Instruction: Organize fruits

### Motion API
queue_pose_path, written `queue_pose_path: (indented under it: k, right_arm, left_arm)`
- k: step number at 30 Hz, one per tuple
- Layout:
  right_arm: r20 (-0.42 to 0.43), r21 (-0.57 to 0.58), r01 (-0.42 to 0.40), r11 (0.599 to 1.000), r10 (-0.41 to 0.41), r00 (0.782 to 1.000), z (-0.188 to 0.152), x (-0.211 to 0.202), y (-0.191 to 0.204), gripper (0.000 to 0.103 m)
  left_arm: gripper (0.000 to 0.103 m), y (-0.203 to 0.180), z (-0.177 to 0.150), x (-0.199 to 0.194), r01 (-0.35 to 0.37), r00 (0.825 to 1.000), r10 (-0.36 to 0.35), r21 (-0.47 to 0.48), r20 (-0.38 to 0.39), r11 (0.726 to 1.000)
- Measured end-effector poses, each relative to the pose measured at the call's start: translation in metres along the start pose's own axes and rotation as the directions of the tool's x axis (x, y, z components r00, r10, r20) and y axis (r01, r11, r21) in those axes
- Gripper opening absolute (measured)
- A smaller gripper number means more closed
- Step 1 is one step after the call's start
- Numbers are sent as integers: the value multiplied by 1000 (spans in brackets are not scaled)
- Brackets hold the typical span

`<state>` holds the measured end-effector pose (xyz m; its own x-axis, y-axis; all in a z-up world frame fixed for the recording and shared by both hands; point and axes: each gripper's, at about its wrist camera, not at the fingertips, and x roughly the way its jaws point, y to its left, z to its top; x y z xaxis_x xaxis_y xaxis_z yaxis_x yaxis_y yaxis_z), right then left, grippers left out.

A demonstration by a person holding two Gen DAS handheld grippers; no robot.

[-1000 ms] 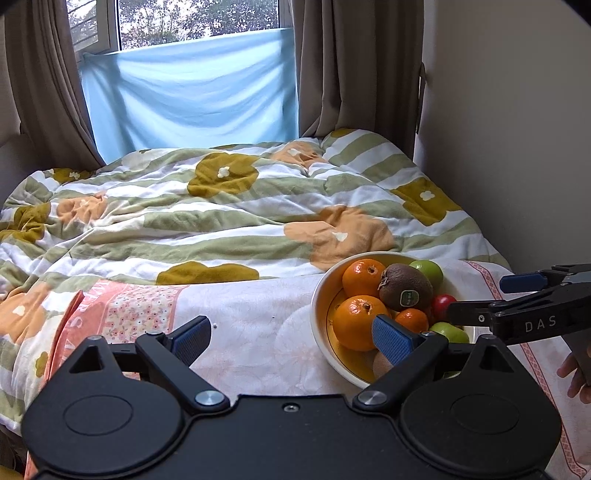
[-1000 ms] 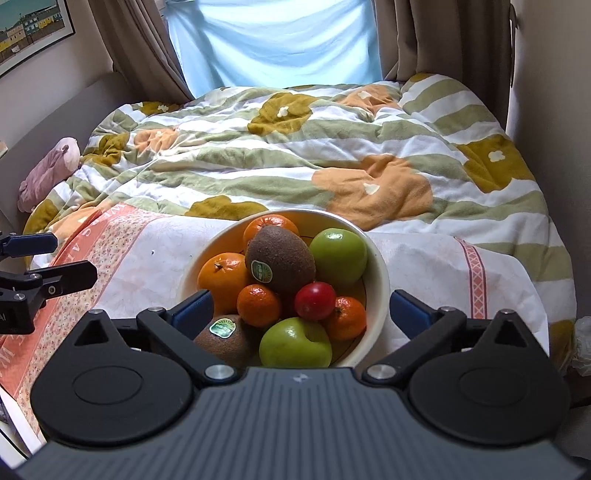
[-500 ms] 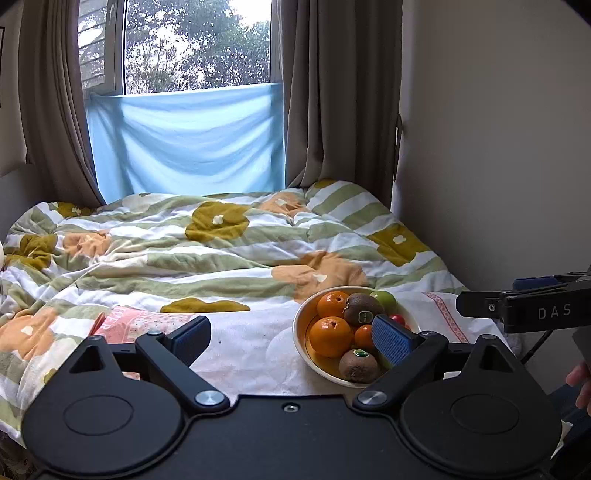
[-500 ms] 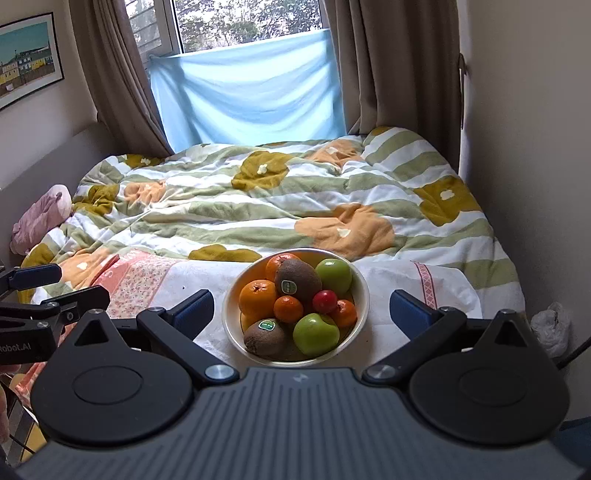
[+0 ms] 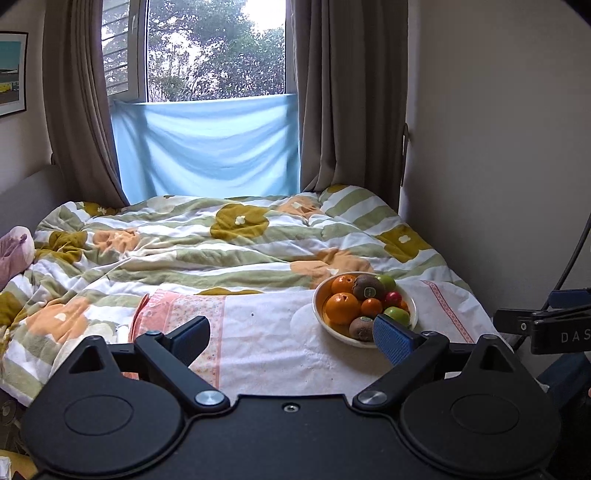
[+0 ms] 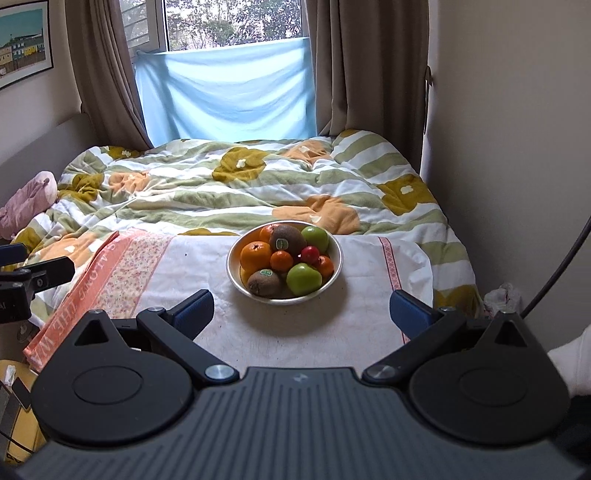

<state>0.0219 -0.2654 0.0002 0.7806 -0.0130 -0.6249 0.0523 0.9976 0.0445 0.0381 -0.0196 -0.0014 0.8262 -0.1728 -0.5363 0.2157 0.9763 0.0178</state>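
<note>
A cream bowl (image 6: 334, 273) (image 5: 320, 325) heaped with fruit rests on a white cloth (image 6: 295, 328) at the foot of a bed. It holds oranges (image 6: 255, 254), two kiwis (image 6: 287, 238), green apples (image 6: 303, 278) and a small red fruit (image 6: 309, 254). My right gripper (image 6: 301, 308) is open, held back from the bowl and above the cloth, with nothing between its fingers. My left gripper (image 5: 291, 334) is open too, back and left of the bowl (image 5: 320, 325), empty. Each gripper shows at the edge of the other's view.
A flowered quilt (image 6: 240, 184) covers the bed up to the curtained window (image 6: 221, 22). A pink-patterned cloth border (image 6: 122, 266) lies left of the bowl. A wall (image 6: 517, 147) runs close on the right. A pink soft item (image 6: 26, 203) lies at the left edge.
Both grippers have pulled back and risen away from the bowl, which now looks smaller and farther off. Both stay open. The fruit has not moved.
</note>
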Motion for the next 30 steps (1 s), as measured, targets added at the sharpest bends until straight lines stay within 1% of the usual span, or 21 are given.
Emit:
queue_pose_path:
  k: [6, 11, 30]
  right_arm:
    - [-23, -3, 14, 1000, -15, 1000, -21, -15, 14, 103]
    - [-36, 4, 15, 1000, -14, 999, -28, -19, 20, 103]
    - [-43, 14, 15, 1000, -14, 999, -29, -15, 31, 103]
  left_arm:
    - [98, 4, -18, -16, -18, 1000, 17, -1, -26, 1000]
    - [98, 7, -27, -23, -28, 999, 28, 5, -27, 1000]
    - [98, 12, -25, -20, -18, 999, 18, 19, -30, 1000]
